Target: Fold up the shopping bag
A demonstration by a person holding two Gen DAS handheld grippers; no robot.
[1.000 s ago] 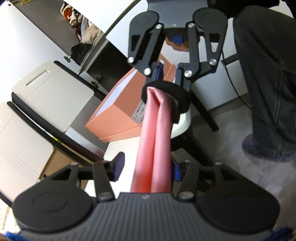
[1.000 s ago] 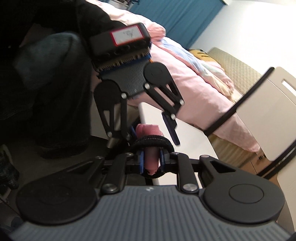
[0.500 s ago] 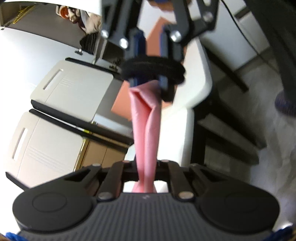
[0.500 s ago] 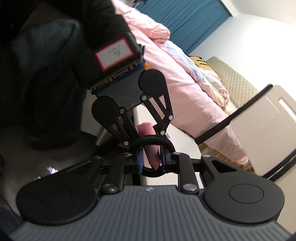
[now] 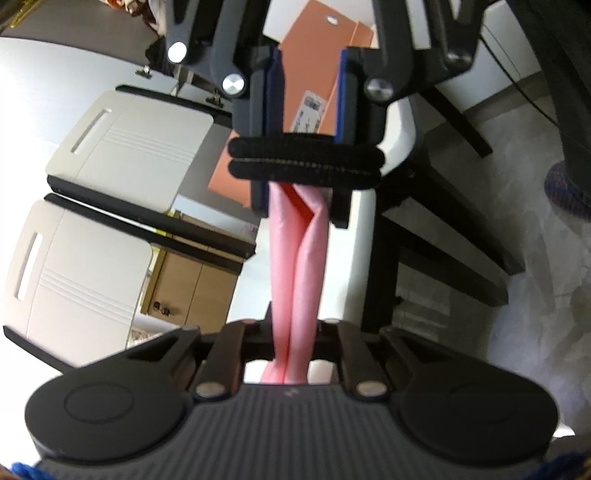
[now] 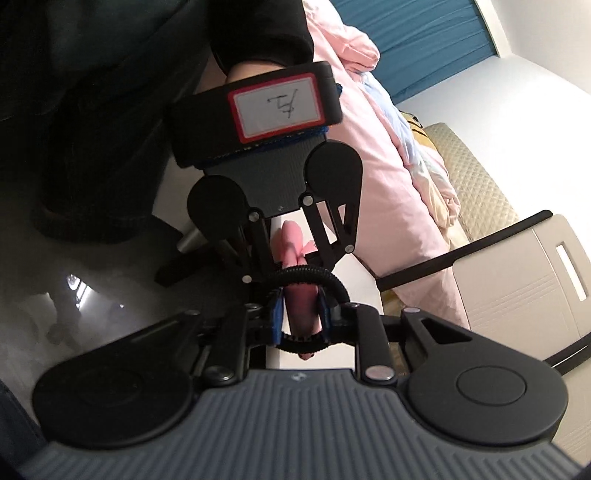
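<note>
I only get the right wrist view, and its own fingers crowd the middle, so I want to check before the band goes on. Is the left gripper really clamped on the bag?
Observer: Yes. In the left wrist view the left gripper is shut on the pink bag, which runs from it as a long, narrow folded strip.
Operator: And the band?
Observer: The black band is doubled and stretched straight across the spread fingers of the right gripper. The bag's end passes through it, between them.
Operator: What lies behind?
Observer: An orange box on the white table.
</note>
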